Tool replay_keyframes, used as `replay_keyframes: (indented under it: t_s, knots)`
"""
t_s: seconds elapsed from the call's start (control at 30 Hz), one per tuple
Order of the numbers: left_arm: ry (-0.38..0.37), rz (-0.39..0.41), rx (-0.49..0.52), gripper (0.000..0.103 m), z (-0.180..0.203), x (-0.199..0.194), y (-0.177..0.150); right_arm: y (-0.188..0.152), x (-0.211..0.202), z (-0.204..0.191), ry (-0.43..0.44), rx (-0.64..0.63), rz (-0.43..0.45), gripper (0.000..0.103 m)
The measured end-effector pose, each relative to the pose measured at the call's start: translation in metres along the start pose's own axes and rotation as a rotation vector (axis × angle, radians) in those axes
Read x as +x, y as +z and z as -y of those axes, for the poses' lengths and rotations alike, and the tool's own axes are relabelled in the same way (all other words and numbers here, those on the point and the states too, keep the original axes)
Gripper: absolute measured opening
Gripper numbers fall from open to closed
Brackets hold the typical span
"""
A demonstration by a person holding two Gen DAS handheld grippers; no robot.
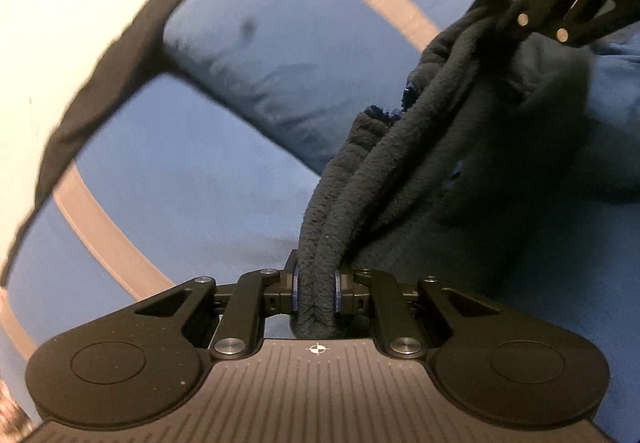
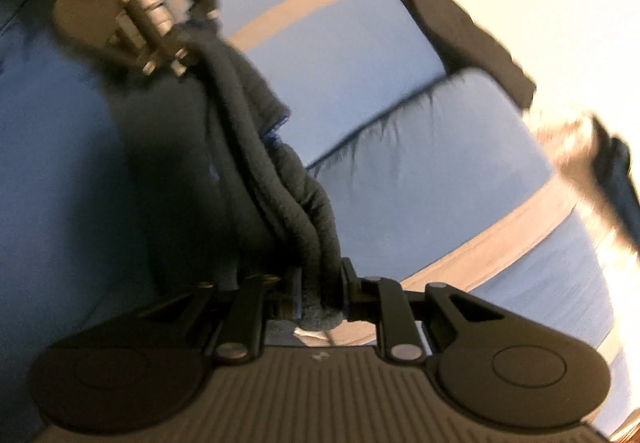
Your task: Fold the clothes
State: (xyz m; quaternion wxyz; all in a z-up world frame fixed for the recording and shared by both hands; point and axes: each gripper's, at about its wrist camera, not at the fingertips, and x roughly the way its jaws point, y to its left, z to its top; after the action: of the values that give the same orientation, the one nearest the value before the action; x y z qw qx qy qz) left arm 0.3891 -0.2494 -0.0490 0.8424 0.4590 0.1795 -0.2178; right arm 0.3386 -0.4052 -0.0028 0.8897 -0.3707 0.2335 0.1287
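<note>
Jaws of both grippers pinch dark fleece (image 1: 360, 179).

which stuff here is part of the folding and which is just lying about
In the job:
- dark fleece, bunched edge clamped at both ends
- left hand-held gripper
- right hand-held gripper

Lying about:
- blue bedding with tan stripe
- pillow

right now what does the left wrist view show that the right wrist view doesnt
Only the left wrist view: the left gripper close up, shut on the dark fleece garment, with bright blue stitching at its edge.
Only the right wrist view: the right gripper close up, shut on the same garment's bunched edge.
Both: the fleece stretched between the grippers, over blue bedding with a tan stripe.
</note>
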Motion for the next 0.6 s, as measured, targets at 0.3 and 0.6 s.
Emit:
replay_keyframes:
  t_s: [0.3,0.6]
  knots:
    - [-0.015,-0.116,-0.200,0.020,0.002,0.051,0.003,-0.008,0.059,0.011,0.007,0.262,-0.085,0.017]
    - [-0.061,-0.103,-0.517,0.063,-0.050,0.050,-0.022,-0.025,0.091,0.036,0.049,0.659,-0.137,0.060]
